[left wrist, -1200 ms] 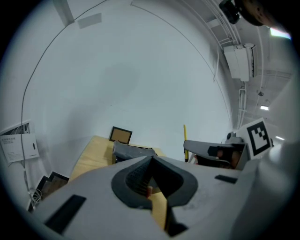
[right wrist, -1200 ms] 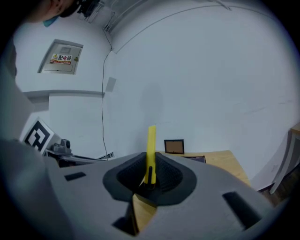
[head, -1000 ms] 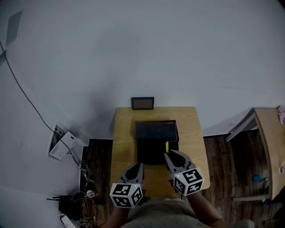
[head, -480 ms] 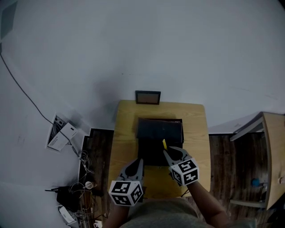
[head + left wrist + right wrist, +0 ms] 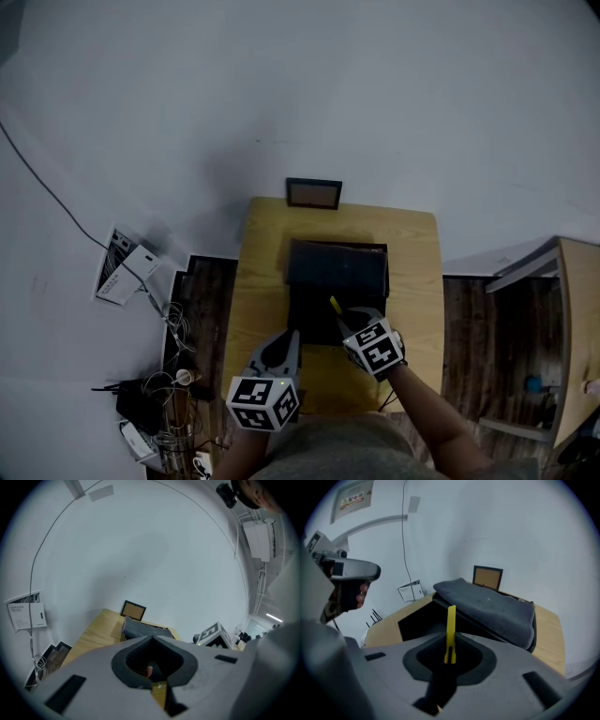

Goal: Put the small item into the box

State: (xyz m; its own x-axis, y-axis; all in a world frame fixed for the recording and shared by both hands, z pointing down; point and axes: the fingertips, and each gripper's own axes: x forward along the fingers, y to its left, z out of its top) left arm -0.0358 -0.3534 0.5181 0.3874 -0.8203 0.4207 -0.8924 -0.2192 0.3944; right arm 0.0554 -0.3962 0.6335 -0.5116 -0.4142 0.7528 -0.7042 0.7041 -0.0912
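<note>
A black box (image 5: 323, 314) lies open on the wooden table (image 5: 267, 272), its padded grey lid (image 5: 337, 265) folded back at the far side. My right gripper (image 5: 343, 316) hangs over the box's open cavity (image 5: 419, 620), shut on a thin yellow strip (image 5: 451, 625) that sticks out past its tips toward the lid (image 5: 492, 604). In the head view the yellow strip (image 5: 335, 305) shows above the dark interior. My left gripper (image 5: 288, 337) is shut and holds nothing, near the box's front left corner. Its tips (image 5: 152, 639) meet in front of the grey lid (image 5: 140, 629).
A small framed picture (image 5: 314, 194) leans on the white wall behind the table. Cables, papers (image 5: 122, 277) and small devices lie on the dark floor at the left. A second wooden table (image 5: 577, 319) stands at the right. The table's near edge is by my body.
The right gripper has carried the yellow strip leftward and forward, from the box's right edge to above its open interior. The left gripper has stayed about where it was.
</note>
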